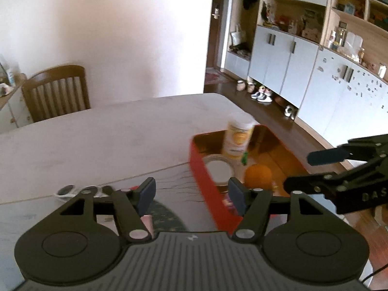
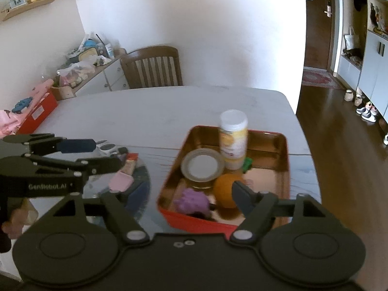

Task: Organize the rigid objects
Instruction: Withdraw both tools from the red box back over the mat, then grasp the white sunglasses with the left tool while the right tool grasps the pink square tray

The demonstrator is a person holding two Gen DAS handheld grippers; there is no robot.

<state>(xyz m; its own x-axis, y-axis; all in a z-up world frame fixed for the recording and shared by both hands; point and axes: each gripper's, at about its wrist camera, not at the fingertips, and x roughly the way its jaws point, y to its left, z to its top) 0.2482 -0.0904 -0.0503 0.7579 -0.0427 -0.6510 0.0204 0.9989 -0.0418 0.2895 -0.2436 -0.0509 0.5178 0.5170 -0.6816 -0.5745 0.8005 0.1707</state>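
Both grippers stood clear of the load. Left gripper (image 1: 191,191): jaws apart, nothing betw. them. Right gripper (image 2: 174,194): jaws wide, empty; only its right finger showed clearly.

Red tin (image 2: 167,186) lay just ahead of right gripper, slightly right of left one. Inside: white-capped bottle (image 2: 233,140) upright at far side, round lidded jar (image 2: 202,167) beside it, orange ball (image 2: 226,189) nearest the right finger, purple item (image 2: 192,200) at near wall.

Judged: betw. placements. Loose items, incl. pink piece (image 2: 120,181), remained on dark mat (image 2: 138,189) ahead-left; next move needs a reach there and a grip.

Writing: "GenRobot.AI" on left gripper body; bottle label unreadable.
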